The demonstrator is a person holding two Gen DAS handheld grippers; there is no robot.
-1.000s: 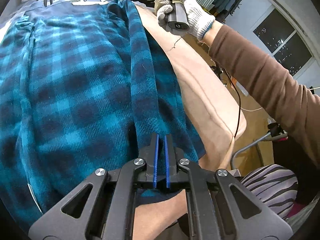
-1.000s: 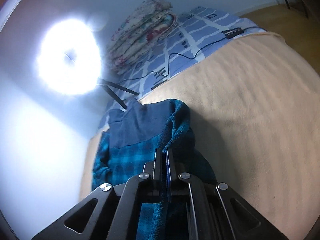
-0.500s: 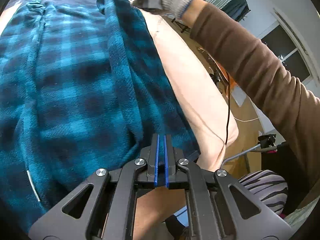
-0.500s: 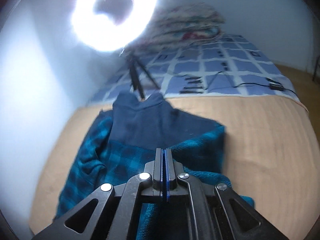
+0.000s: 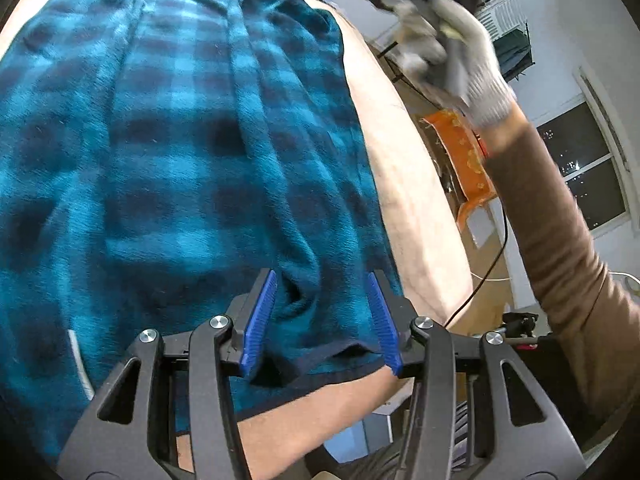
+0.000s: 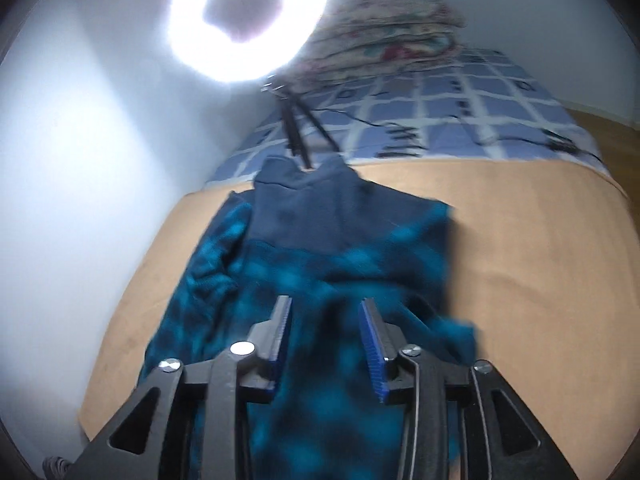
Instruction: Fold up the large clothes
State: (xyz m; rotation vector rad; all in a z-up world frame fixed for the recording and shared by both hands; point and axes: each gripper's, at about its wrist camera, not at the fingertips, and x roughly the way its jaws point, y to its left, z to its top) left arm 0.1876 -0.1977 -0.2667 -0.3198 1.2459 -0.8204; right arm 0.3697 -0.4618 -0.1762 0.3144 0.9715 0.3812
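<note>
Both grippers gape, holding nothing. The left gripper (image 5: 322, 316) straddles the plaid robe's (image 5: 180, 152) hem; only its view shows the gloved hand (image 5: 456, 56). Beyond the right gripper (image 6: 325, 340), seemingly above the robe, a ring light (image 6: 244, 20) glows.

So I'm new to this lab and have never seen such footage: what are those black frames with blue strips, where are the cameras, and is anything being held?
No robot here: a person holds a hand-held tool in each hand, with a fisheye camera on each looking along its two blue-padded fingers. One picture comes from the left tool, the other from the right tool. Both tools are open and hold nothing. A teal plaid fleece garment lies spread on a tan blanket over a bed. The left view also shows the person's gloved right hand. A ring light glows in the right view.
</note>
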